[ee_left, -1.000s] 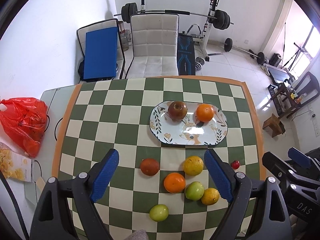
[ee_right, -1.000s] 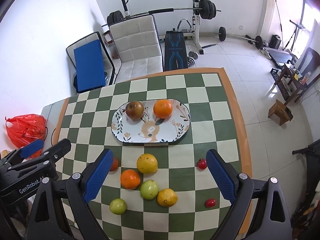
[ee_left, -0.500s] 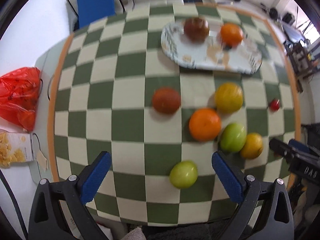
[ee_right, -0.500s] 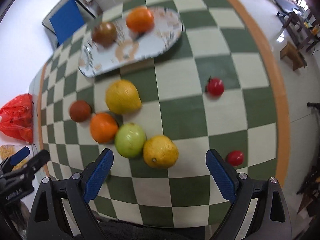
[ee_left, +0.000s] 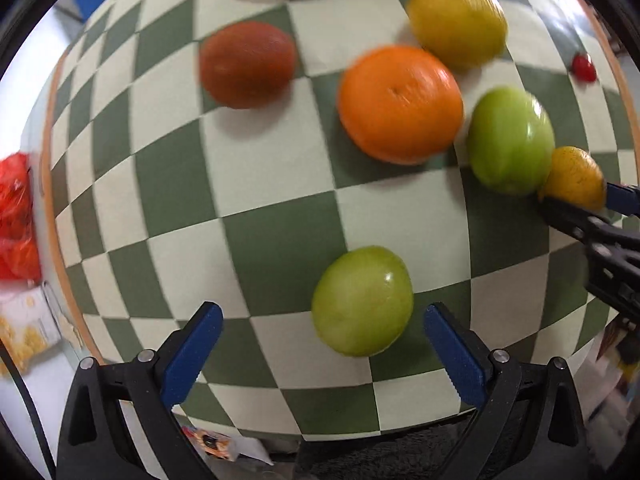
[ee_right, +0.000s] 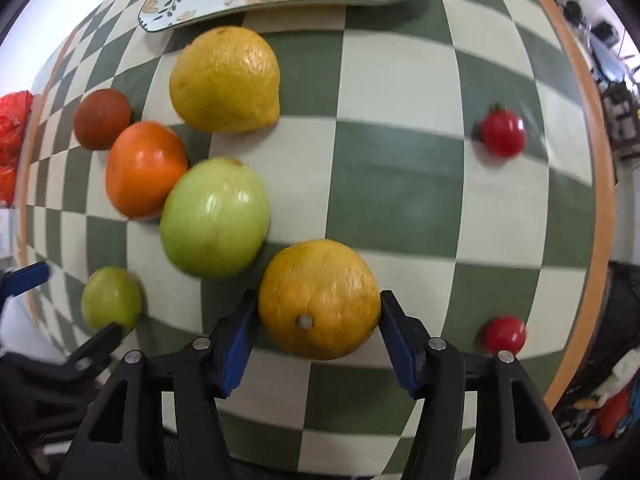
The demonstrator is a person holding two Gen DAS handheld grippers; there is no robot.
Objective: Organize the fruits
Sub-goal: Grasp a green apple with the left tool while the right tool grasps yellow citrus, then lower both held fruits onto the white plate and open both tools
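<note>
Yellow citrus between right hand-held gripper pads (left one agape).

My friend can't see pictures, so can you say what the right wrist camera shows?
The right gripper straddles a yellow-orange citrus fruit on a green-and-cream checkered tablecloth, pads at its sides. Left of it sit a green apple, an orange and a lemon; two cherry tomatoes lie right.

Both wrist views: close, looking down | shared: orange
</note>
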